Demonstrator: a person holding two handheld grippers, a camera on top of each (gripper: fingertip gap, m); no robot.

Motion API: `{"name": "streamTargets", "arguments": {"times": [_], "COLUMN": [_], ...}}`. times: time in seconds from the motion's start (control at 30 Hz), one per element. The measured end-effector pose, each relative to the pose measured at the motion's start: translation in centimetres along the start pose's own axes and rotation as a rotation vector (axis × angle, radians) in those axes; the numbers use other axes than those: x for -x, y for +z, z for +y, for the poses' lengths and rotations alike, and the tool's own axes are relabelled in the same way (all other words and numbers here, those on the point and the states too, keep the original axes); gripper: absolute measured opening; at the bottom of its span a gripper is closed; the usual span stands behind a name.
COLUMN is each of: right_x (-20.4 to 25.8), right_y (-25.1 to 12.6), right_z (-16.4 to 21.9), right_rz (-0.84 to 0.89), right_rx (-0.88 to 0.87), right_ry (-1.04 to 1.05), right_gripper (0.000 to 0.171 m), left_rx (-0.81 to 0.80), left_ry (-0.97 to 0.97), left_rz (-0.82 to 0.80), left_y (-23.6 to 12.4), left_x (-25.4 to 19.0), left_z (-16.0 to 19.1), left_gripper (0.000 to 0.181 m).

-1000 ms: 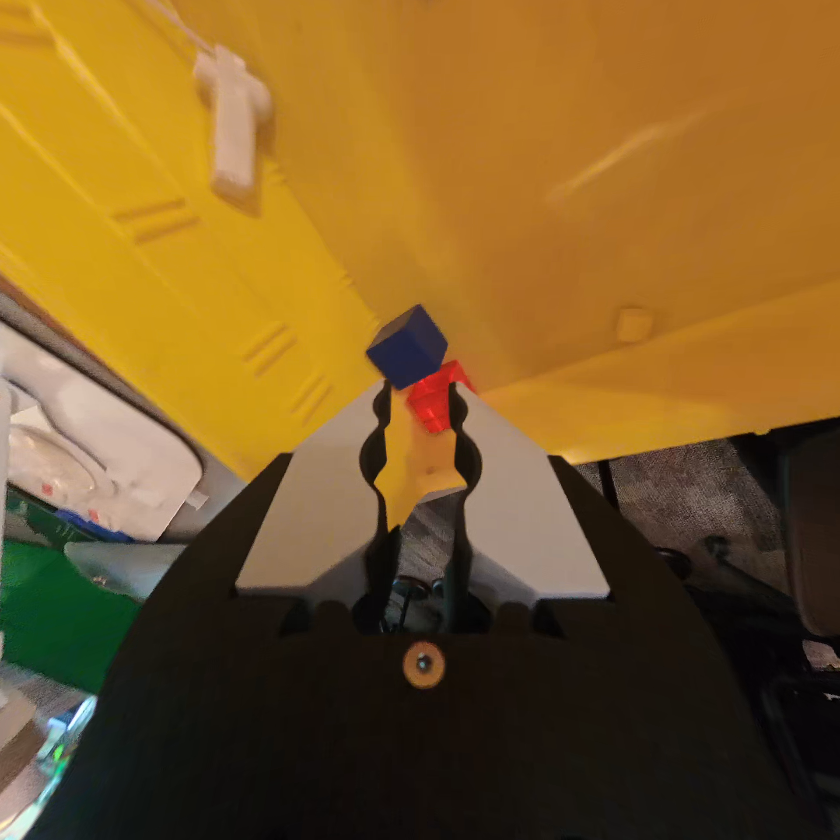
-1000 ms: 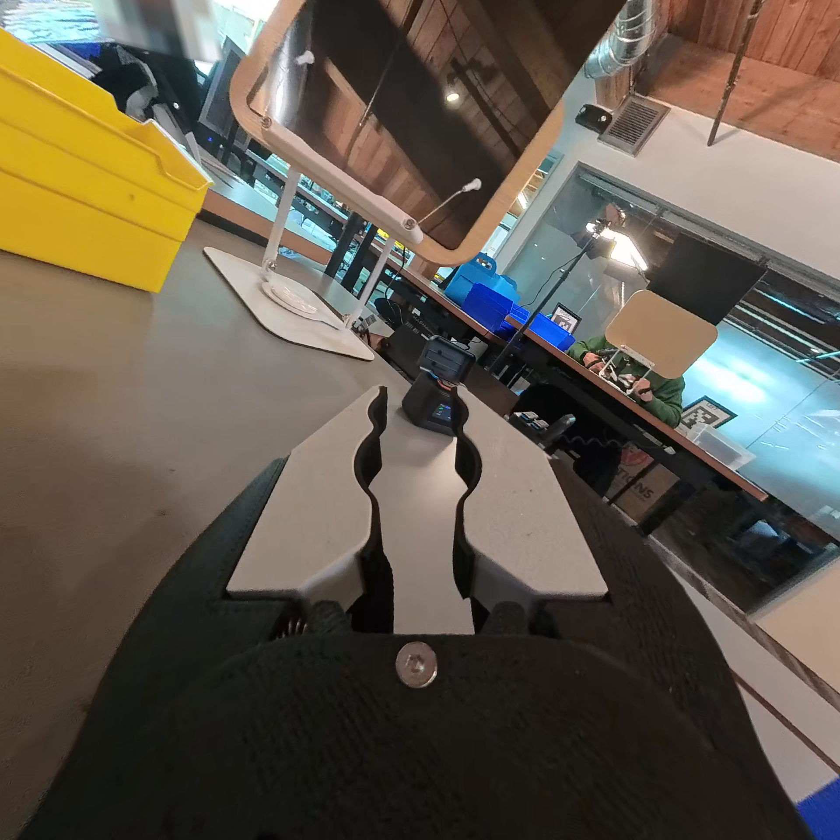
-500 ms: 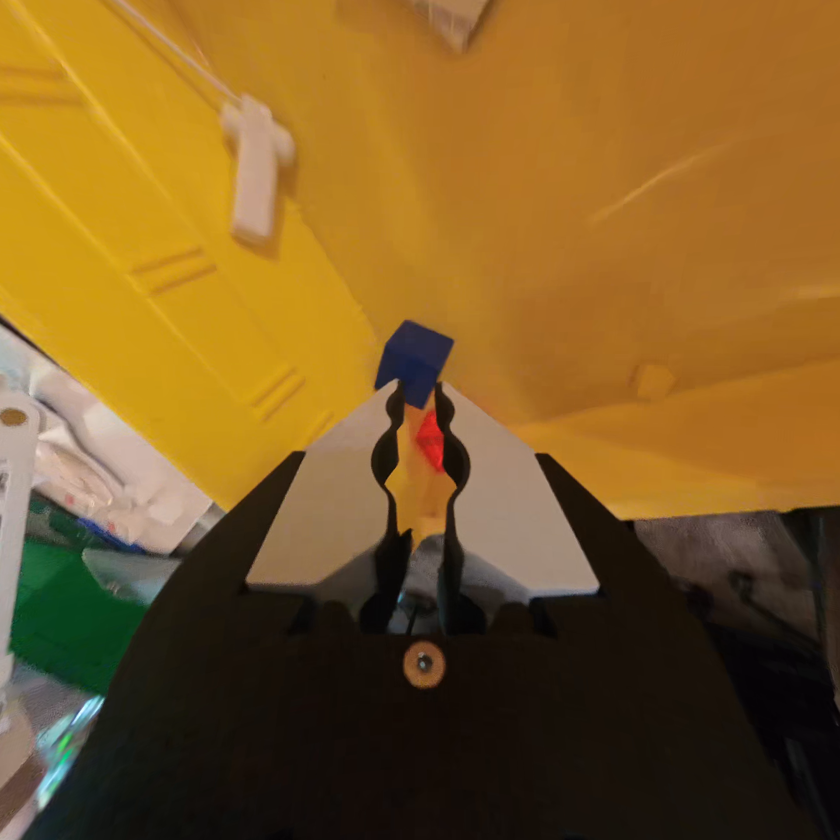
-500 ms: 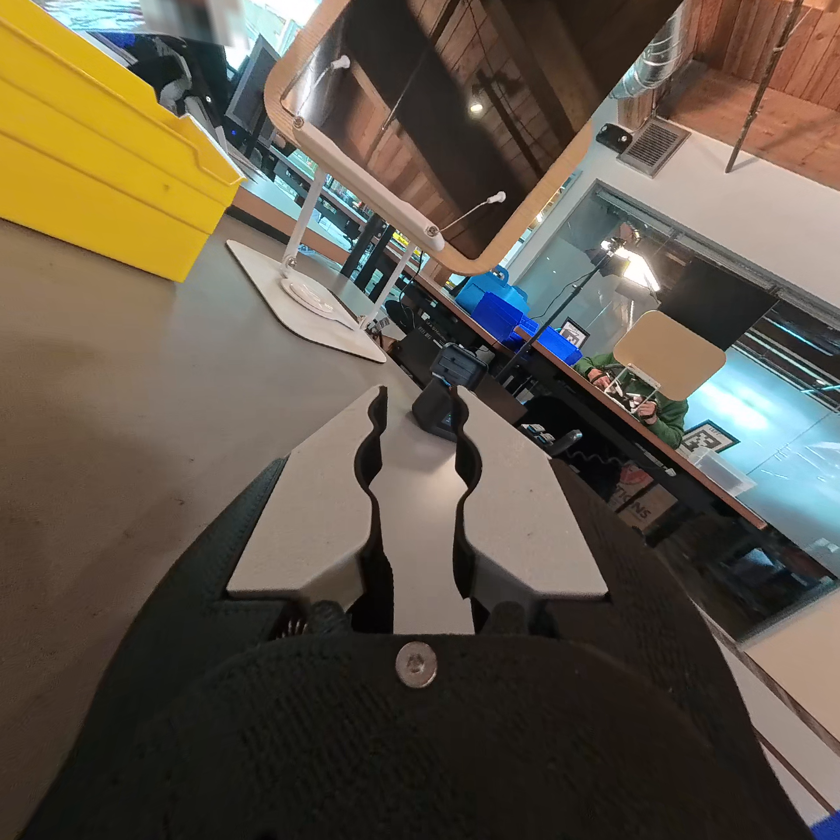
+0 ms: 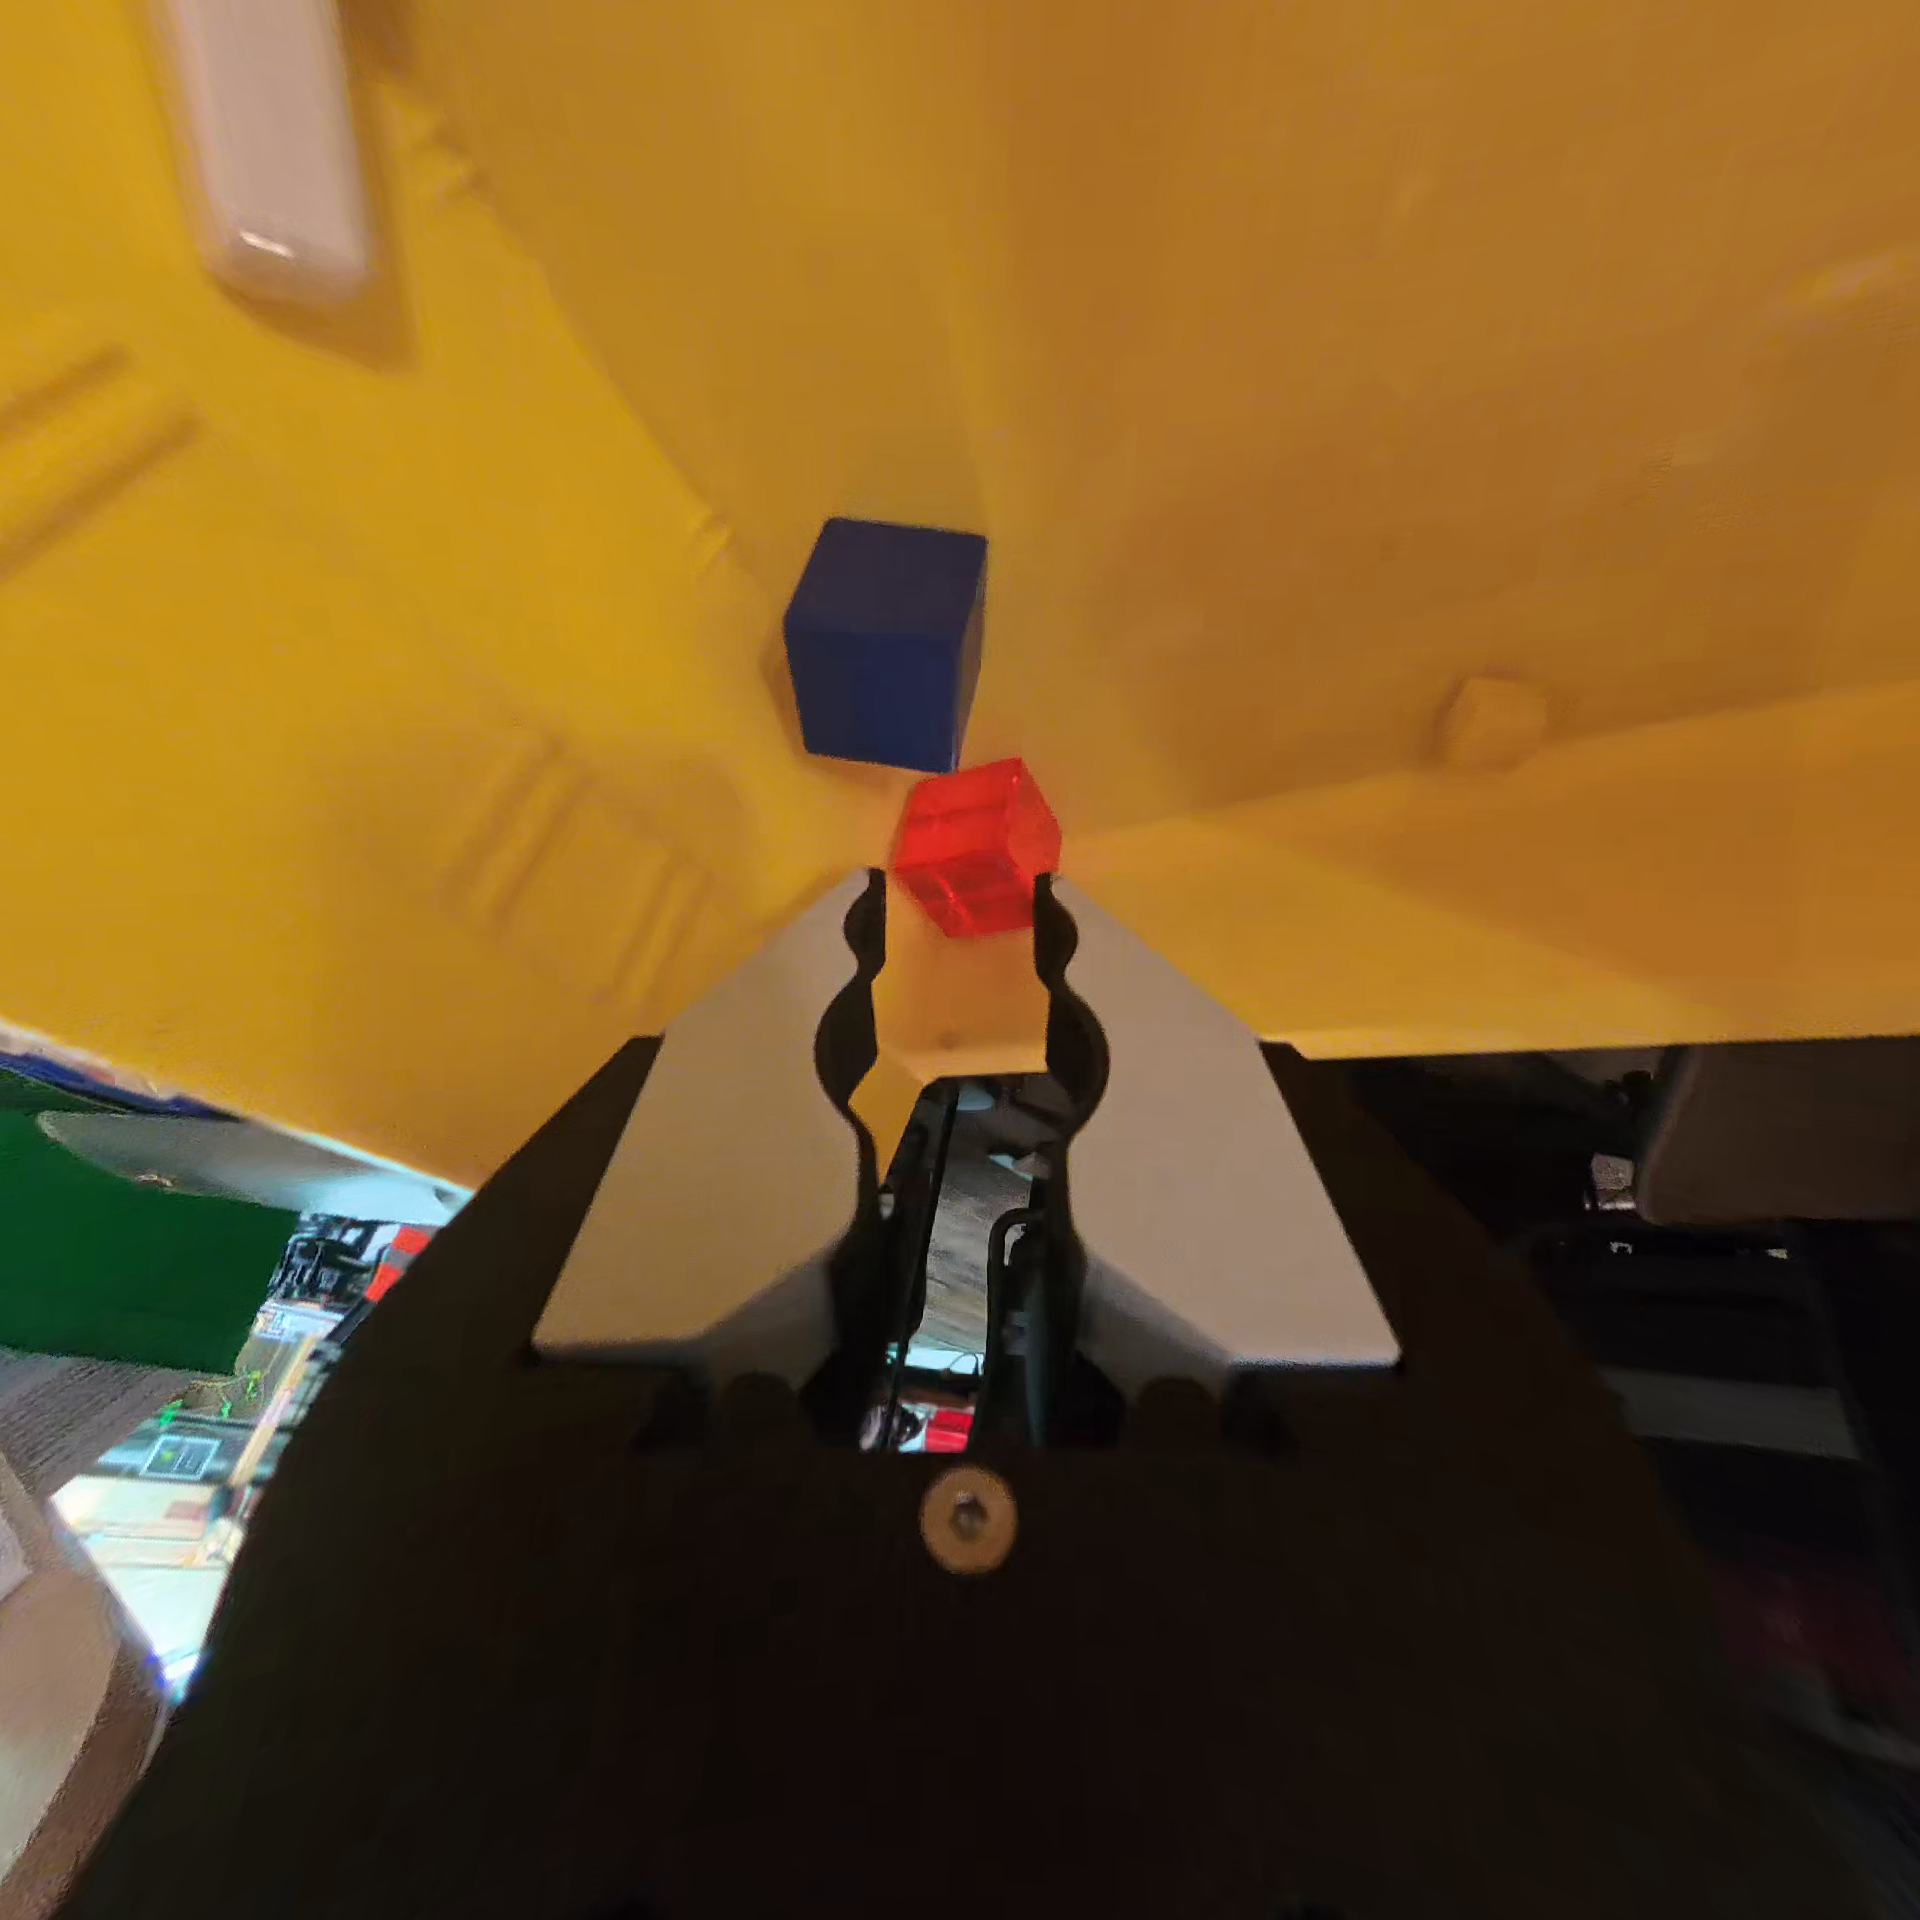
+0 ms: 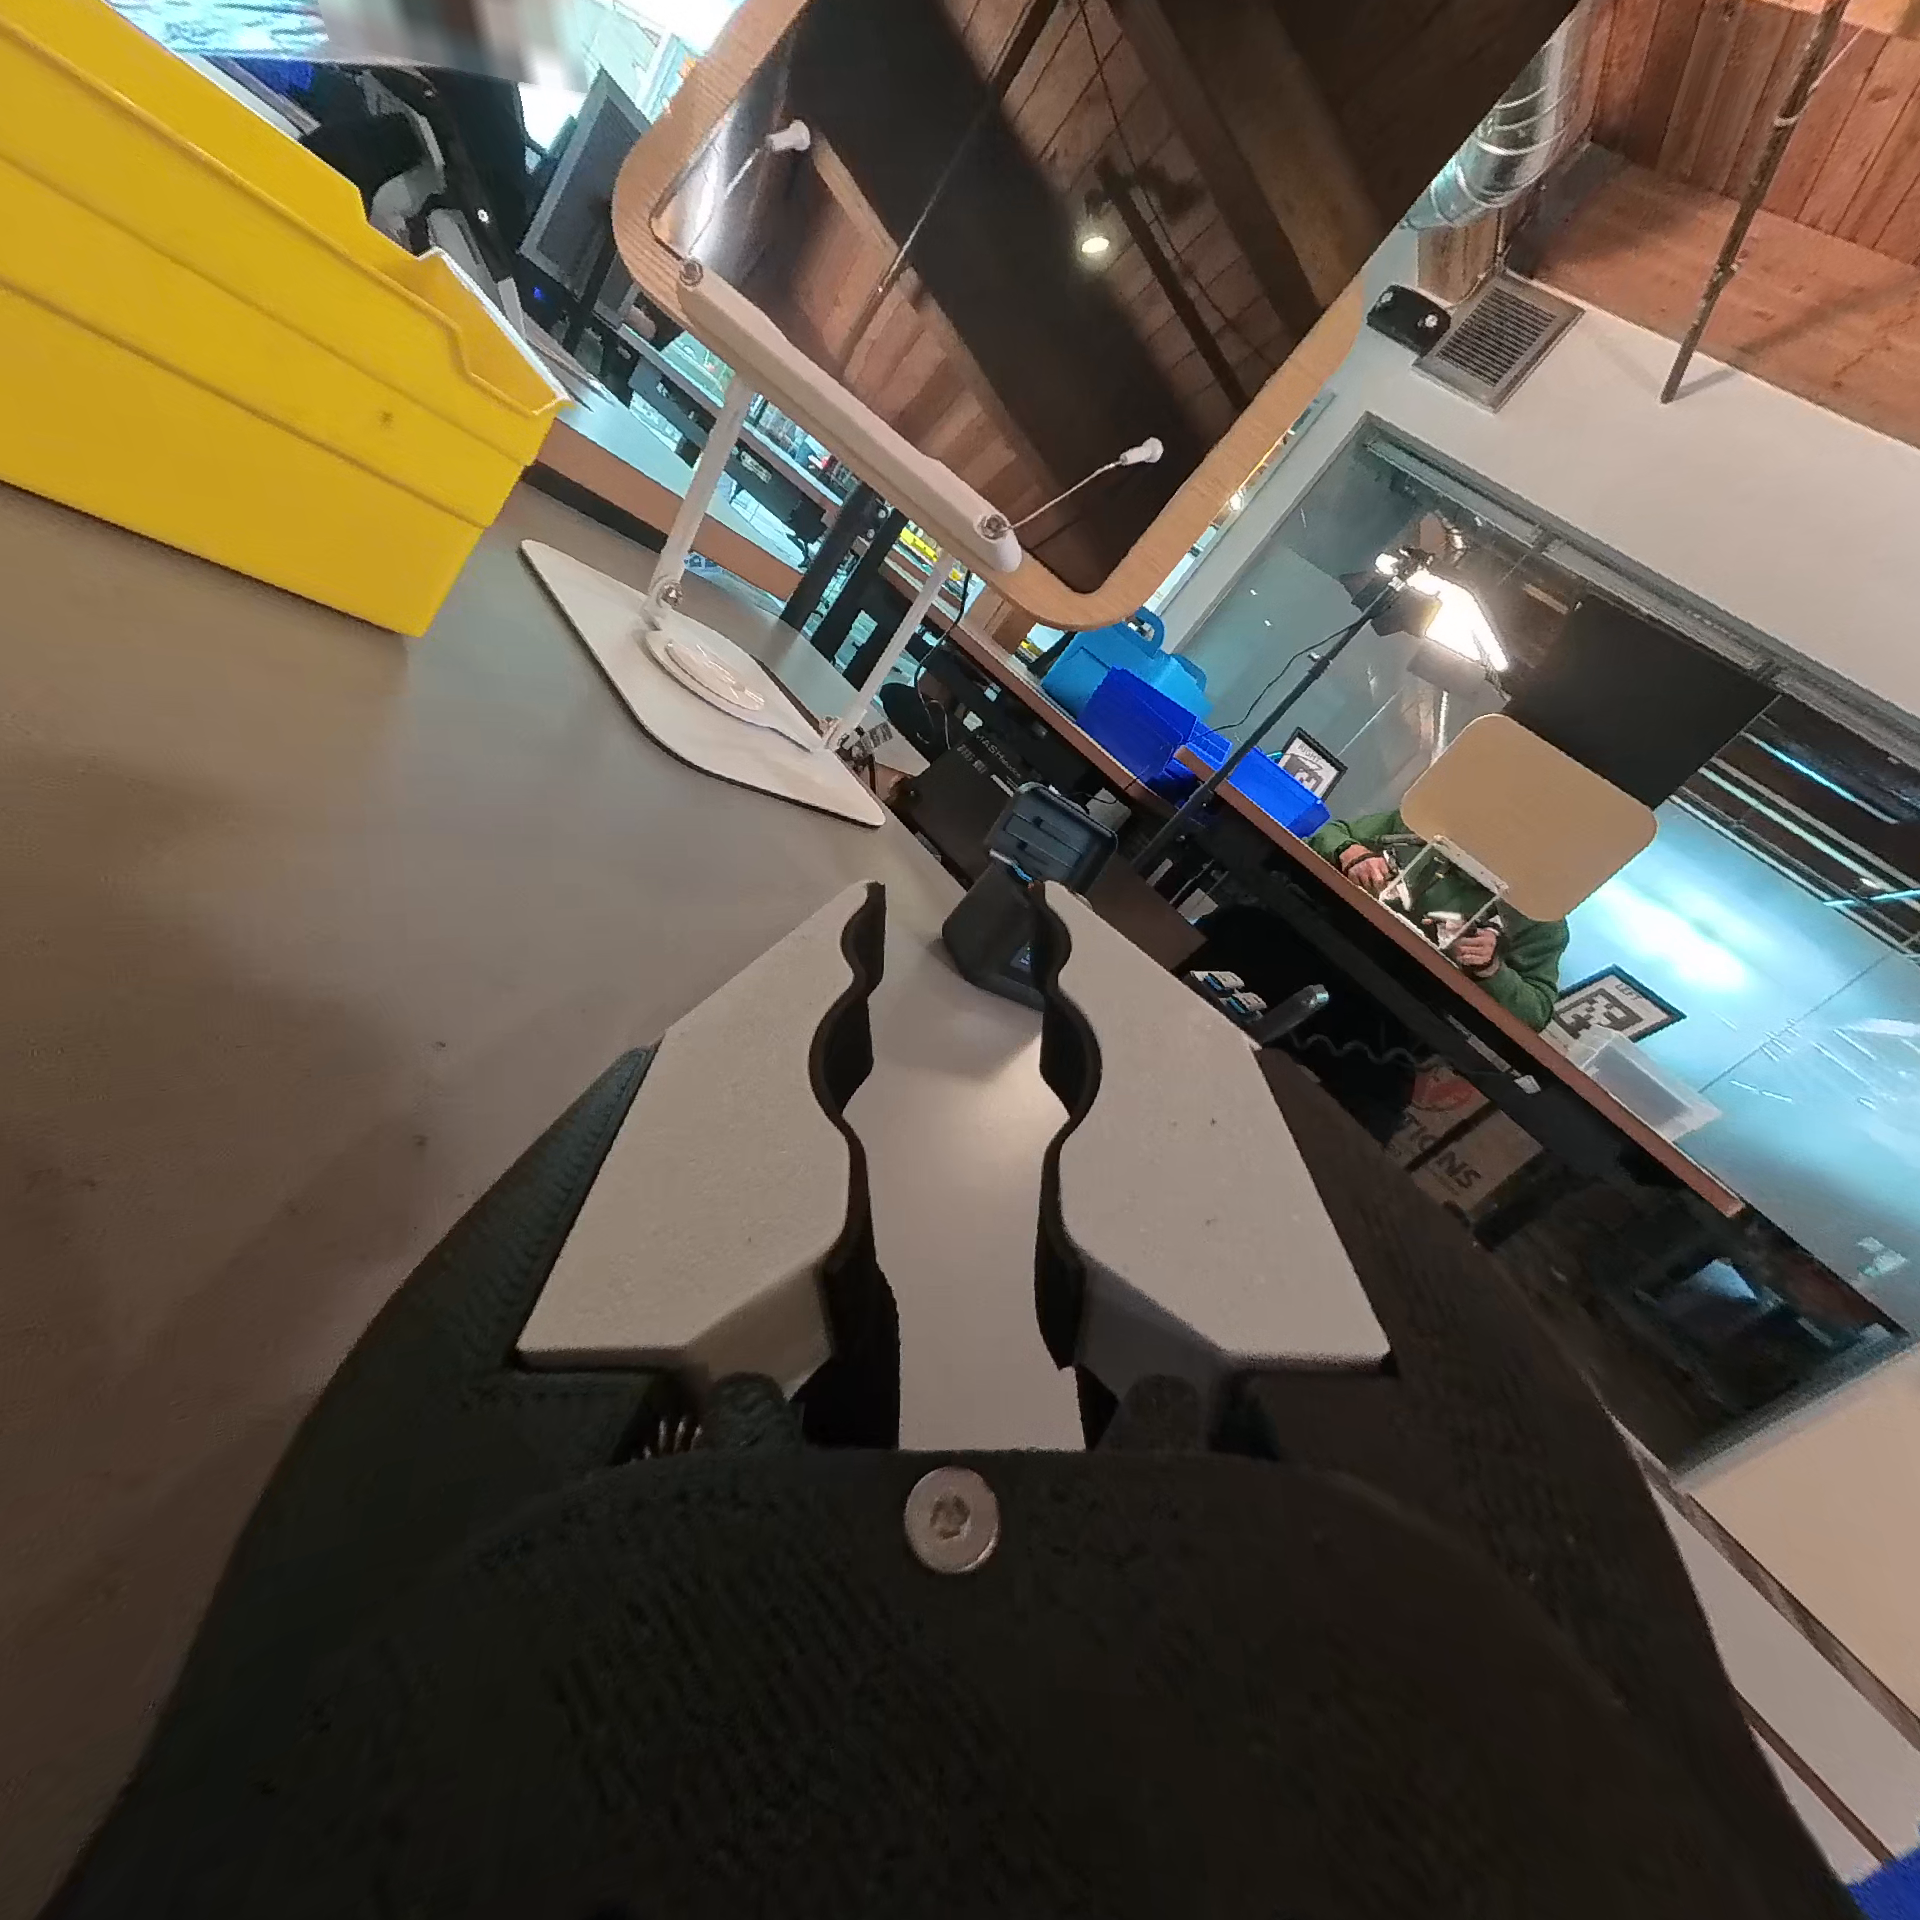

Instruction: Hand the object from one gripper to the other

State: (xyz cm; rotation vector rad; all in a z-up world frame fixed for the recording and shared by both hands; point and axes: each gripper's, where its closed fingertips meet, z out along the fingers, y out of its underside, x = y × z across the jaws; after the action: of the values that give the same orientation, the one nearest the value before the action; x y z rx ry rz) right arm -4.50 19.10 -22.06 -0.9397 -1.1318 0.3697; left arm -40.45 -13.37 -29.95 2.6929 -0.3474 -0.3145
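In the yellow bin, the open, empty left gripper frames a red cube, a blue cube at 11 o'clock; the right gripper gapes empty.

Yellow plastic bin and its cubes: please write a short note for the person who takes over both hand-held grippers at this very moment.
Left hand-held gripper: open, empty, inside the yellow plastic bin, fingertips on either side of the near end of the translucent red plastic cube, not clamped.
Right hand-held gripper: open, empty, low over the grey tabletop, outside the bin.
The opaque blue cube lies just beyond the red one, in the bin's corner.
Done: nothing gripped, no handover.
Left: grip a cube, lift it out, pass it to the right hand-held gripper.
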Motion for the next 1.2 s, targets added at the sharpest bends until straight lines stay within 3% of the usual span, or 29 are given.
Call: {"name": "streamTargets", "arguments": {"times": [0.13,0.33,0.57,0.7,0.8,0.9,1.03,1.13,1.2], "right_x": [0.1,0.2,0.3,0.4,0.3,0.3,0.2,0.3,0.3], "right_y": [0.0,0.1,0.1,0.2,0.2,0.2,0.3,0.2,0.1], "right_z": [0.0,0.0,0.0,0.0,-0.1,-0.1,-0.1,-0.2,-0.3], "right_rz": [-0.004,-0.011,-0.013,-0.016,-0.015,-0.012,-0.011,-0.012,-0.011], "right_rx": [-0.001,-0.001,0.001,0.0,0.0,-0.001,-0.003,-0.008,-0.011], "right_ry": [-0.002,-0.004,-0.005,-0.008,-0.009,-0.003,0.003,0.002,-0.003], "right_gripper": [0.026,0.027,0.027,0.026,0.026,0.026,0.026,0.026,0.026], "left_rx": [-0.026,-0.199,-0.324,-0.324,-0.356,-0.536,-0.892,-0.916,-0.928], "left_ry": [-0.009,0.008,0.054,0.135,0.179,0.168,0.148,0.091,0.061], "left_rz": [0.019,0.003,-0.076,-0.105,-0.109,-0.243,-0.526,-0.746,-0.766], "left_y": [1.0,0.8,-1.0,-0.6,-1.3,-5.6,-16.7,-21.4,-22.6], "left_x": [-0.2,0.1,1.5,1.9,1.7,2.1,-0.3,-2.4,-4.6], "left_z": [-0.7,-3.4,-5.5,-5.8,-6.0,-7.7,-10.9,-12.6,-14.8], "left_gripper": [0.026,0.023,0.051,0.027,0.026,0.026,0.026,0.026,0.026]}}
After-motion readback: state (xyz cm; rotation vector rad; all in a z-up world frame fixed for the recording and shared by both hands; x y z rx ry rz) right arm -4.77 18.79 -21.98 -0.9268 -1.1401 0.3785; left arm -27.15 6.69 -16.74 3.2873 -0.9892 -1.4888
